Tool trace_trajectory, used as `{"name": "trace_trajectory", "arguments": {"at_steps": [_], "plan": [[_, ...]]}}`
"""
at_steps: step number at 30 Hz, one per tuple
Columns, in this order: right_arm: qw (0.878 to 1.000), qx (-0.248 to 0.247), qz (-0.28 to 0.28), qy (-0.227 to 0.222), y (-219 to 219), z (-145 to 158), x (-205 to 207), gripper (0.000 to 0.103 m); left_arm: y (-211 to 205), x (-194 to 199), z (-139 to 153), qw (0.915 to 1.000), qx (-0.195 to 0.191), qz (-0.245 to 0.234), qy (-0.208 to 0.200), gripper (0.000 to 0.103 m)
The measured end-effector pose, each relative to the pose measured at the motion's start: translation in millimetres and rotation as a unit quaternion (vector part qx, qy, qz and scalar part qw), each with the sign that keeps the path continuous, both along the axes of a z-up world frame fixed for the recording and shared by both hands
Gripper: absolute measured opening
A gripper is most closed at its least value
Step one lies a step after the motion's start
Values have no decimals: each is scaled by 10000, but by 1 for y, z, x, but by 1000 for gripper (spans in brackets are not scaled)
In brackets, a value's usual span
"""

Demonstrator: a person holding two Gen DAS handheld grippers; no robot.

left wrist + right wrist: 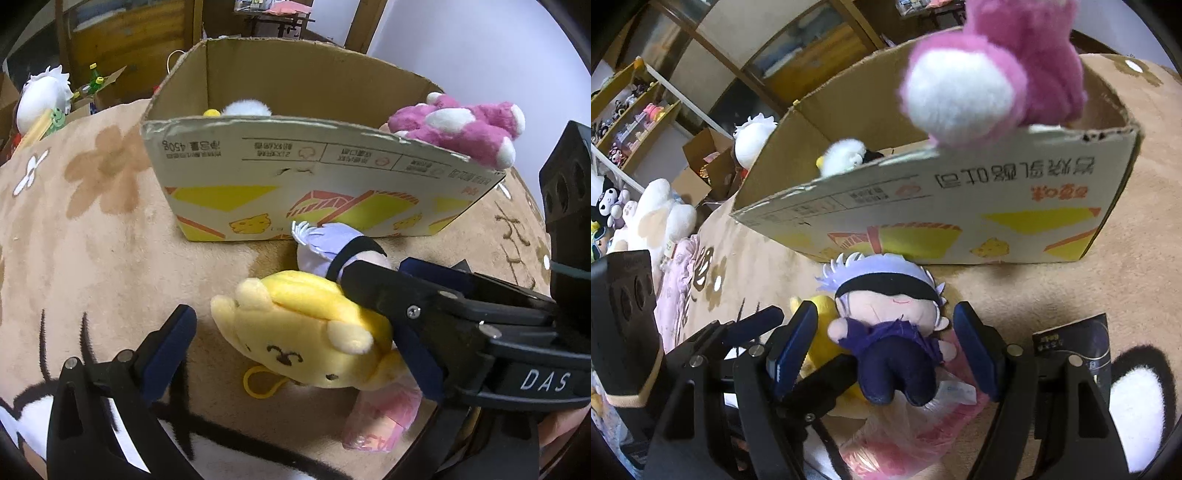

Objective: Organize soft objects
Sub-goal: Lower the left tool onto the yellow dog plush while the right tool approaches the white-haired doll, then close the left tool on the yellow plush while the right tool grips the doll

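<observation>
Cardboard box (pixel 295 177), open at the top and printed with yellow shapes, stands on a tan blanket (pixel 110 240) with brown flower prints. A pink-and-white plush (pixel 461 129) hangs over the box's near rim at its right end; in the right wrist view the same pink plush (pixel 993 77) fills the top of the frame. Inside the box a white fluffy toy (pixel 844 155) shows above the rim, with something small and yellow beside it.

Just in front of the box lie two small plush toys, touching each other. The yellow bear plush (pixel 314 332), with a yellow loop at its side, lies between the spread jaws of the left gripper (pixel 295 350); neither pad presses on it, so that gripper is open. The doll with pale purple hair and a black blindfold (pixel 886 321) lies on its back between the jaws of the right gripper (pixel 890 350), which stand apart on either side of the dark body without clamping it: open too. The right gripper's fingers reach across the left wrist view and seem to rest against the yellow bear, though contact is hard to judge there.

Under the doll lies a pink plastic bag (pixel 908 435). A dark printed card (pixel 1075 343) lies on the blanket to the right. More plush toys crowd shelves (pixel 631 110) at the far left.
</observation>
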State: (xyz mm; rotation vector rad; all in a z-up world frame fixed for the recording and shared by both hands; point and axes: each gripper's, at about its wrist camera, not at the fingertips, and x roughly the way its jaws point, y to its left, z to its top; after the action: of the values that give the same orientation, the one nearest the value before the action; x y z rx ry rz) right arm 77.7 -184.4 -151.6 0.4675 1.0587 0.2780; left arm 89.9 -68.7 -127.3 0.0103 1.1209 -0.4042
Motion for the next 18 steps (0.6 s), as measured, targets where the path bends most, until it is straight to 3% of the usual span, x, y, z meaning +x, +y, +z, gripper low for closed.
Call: {"name": "trace_trajectory", "arguments": {"at_steps": [3,9,18], "plan": [[10000,23,-60,72,1,-4,2,79,0,2,-4,9999,-87,-8,120,103],[9996,198,-57,176,-2,-11,5,64,0,6,-14,9989,-280,-31,374,103],[9994,202,-88,283,-3,-17,11,64,8,14,-25,9955,-658,93,671,103]]}}
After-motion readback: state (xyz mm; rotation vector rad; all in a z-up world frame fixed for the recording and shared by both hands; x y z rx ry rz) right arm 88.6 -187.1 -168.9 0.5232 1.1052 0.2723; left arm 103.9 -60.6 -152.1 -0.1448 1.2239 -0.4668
